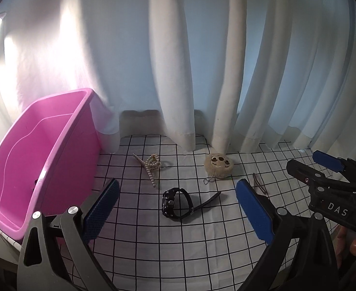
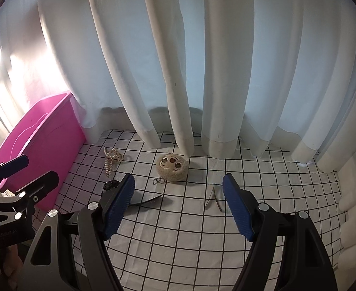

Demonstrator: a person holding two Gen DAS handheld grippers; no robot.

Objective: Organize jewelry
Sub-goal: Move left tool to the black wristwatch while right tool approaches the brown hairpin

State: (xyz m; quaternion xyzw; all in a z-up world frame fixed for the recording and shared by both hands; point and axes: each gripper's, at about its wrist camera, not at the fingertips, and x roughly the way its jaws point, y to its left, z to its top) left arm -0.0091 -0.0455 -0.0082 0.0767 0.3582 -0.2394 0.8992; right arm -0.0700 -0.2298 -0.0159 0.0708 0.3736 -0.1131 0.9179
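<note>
On the white checked cloth [image 1: 178, 242] lies a black wristwatch [image 1: 178, 202], straight ahead of my left gripper [image 1: 175, 194], which is open and empty. A pearl necklace [image 1: 150, 166] lies behind it near the pink bin [image 1: 44, 150]. A round beige plush keychain [image 1: 218, 165] sits by the curtain. A thin dark hair clip [image 1: 259, 184] lies to the right. In the right wrist view my right gripper [image 2: 178, 189] is open and empty, with the plush keychain [image 2: 172, 167] beyond it, the hair clip [image 2: 214, 196] beside its right finger and the wristwatch [image 2: 112, 185] partly hidden behind its left finger.
White curtains [image 1: 178, 72] hang down to the back edge of the cloth. The pink bin [image 2: 42, 150] stands at the left, empty inside as far as I see. The pearl necklace [image 2: 111, 158] lies beside it. Each gripper shows at the side of the other's view.
</note>
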